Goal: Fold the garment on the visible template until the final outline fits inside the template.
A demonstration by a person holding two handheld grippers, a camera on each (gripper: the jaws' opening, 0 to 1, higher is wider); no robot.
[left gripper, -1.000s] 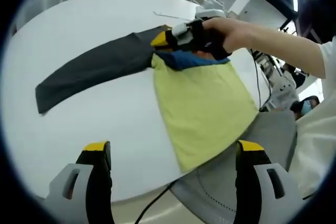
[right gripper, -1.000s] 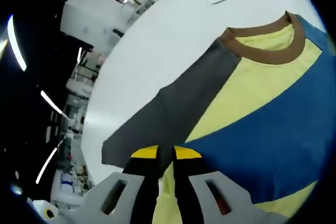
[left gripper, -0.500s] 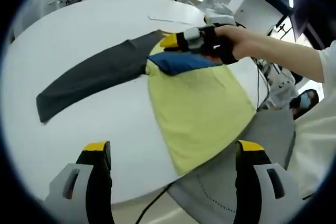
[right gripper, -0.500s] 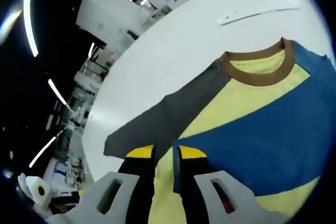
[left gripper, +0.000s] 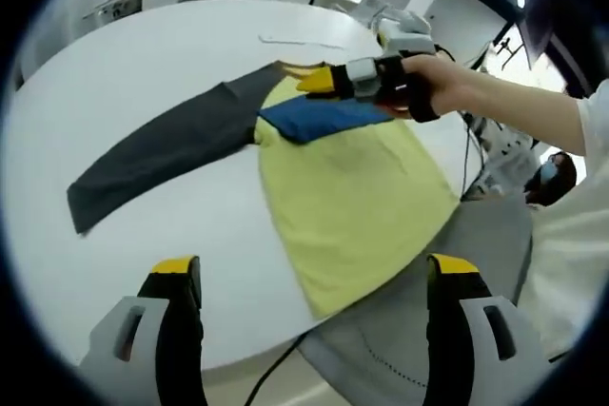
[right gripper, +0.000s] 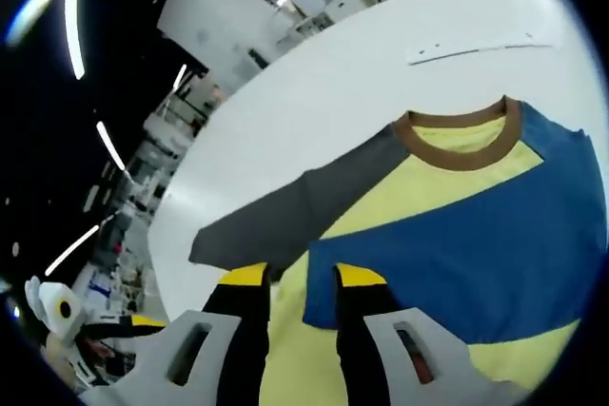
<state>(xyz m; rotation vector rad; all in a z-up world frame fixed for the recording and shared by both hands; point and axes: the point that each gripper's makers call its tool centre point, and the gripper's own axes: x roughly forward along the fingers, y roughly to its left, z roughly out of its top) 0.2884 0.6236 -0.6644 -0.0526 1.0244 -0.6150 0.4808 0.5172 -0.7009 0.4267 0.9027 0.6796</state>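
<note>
A yellow shirt [left gripper: 357, 202] lies flat on a round white table [left gripper: 143, 73], its hem hanging past the table edge. Its grey sleeve [left gripper: 157, 154] stretches straight out sideways from the brown collar [right gripper: 457, 140]. A blue sleeve [right gripper: 476, 254] lies folded across the yellow body. The right gripper [right gripper: 300, 282], jaws slightly apart, sits at the blue cuff. The left gripper [left gripper: 314, 278] is wide apart near the hem.

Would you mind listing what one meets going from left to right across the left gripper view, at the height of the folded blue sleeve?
Bare white table → dark grey sleeve → blue sleeve folded over the yellow shirt body → right gripper → the person's hand and forearm.
</note>
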